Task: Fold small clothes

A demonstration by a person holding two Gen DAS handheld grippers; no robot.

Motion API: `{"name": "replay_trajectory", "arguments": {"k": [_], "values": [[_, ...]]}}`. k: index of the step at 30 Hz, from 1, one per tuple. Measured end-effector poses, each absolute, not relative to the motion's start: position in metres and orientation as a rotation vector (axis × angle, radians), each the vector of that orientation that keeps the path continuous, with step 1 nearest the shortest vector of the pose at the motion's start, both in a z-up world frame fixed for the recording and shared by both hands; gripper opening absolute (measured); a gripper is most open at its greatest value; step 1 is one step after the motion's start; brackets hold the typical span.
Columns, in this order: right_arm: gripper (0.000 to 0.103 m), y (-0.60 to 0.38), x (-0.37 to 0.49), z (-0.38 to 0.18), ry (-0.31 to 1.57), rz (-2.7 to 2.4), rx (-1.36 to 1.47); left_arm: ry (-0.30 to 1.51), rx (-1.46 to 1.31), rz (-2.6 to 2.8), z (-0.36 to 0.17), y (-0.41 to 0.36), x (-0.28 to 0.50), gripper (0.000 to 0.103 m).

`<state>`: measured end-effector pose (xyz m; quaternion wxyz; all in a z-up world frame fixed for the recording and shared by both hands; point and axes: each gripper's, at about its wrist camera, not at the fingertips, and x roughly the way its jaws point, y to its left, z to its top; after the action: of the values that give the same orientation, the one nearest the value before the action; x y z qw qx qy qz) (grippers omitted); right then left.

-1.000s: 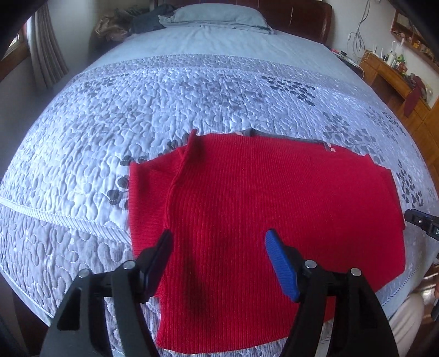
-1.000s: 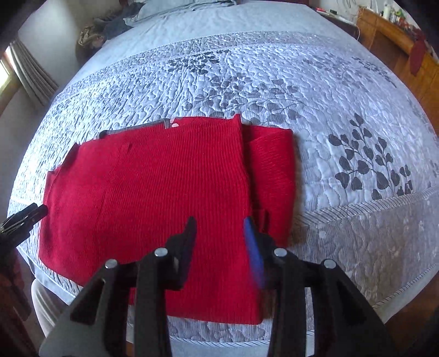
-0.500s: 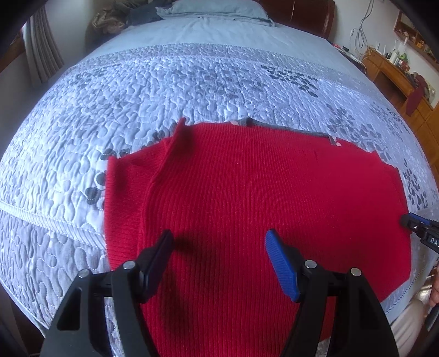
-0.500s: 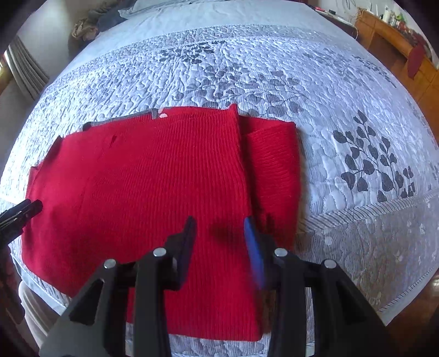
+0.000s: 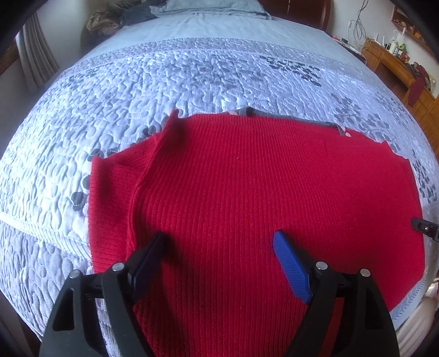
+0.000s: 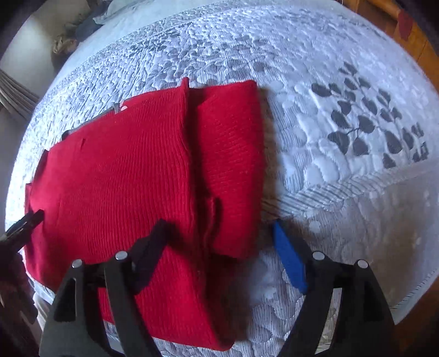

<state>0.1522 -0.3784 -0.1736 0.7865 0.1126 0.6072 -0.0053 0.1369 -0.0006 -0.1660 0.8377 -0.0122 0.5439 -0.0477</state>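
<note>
A: Left gripper check — status?

B: Jaws spread wide, nothing between them. Black finger at 7 o'clock in the left wrist view, blue-padded finger at 5 o'clock. Both hang over the near part of the red ribbed knit sweater; whether they touch the knit, cannot tell.

A: Right gripper?

B: Also spread, holding nothing. Its black finger is over the red knit; its blue-padded finger is over bare bedspread just past the sweater's right edge. The folded right edge of the garment sits between the two fingers.

A: Where does the sweater lie?

B: Flat on the pale blue quilted bedspread with grey leaf print, near the bed's front edge, filling the centre of the left wrist view. A narrow grey collar strip shows along its far edge at 12 o'clock. Left sleeve panel is folded in at 9 o'clock. In the right wrist view the sweater occupies the left half, with a folded-over sleeve panel lying on top along its right side.

A: Anything else in frame?

B: A pillow at 12 o'clock at the head of the bed; wooden furniture at 2 o'clock.
</note>
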Motion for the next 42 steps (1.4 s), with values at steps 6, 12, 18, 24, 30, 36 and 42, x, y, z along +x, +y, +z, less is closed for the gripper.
{"name": "replay_trajectory", "arguments": {"k": [6, 12, 18, 24, 30, 36, 42], "values": [[0.03, -0.378, 0.152, -0.173, 1.304, 0.099, 0.343, 1.154, -0.03, -0.109, -0.167, 0.0, 0.138, 0.083], [0.023, -0.381, 0.152, -0.166, 1.306, 0.134, 0.411, 1.155, -0.028, -0.128, -0.166, 0.002, 0.137, 0.083], [0.022, -0.371, 0.156, -0.154, 1.312, 0.093, 0.34, 1.17, -0.038, -0.143, -0.17, 0.004, 0.141, 0.085], [0.022, -0.362, 0.161, -0.151, 1.346, 0.029, 0.303, 1.192, -0.043, -0.147, -0.17, 0.004, 0.146, 0.085], [0.021, -0.324, 0.175, -0.1, 1.269, 0.102, 0.217, 1.141, -0.123, -0.172, -0.144, 0.023, 0.14, 0.085], [0.021, -0.258, 0.192, -0.074, 1.235, 0.208, 0.12, 1.101, -0.17, -0.194, -0.128, 0.043, 0.135, 0.085], [0.02, -0.178, 0.197, -0.088, 1.267, 0.319, 0.004, 1.094, -0.222, -0.181, -0.128, 0.062, 0.13, 0.085]]}}
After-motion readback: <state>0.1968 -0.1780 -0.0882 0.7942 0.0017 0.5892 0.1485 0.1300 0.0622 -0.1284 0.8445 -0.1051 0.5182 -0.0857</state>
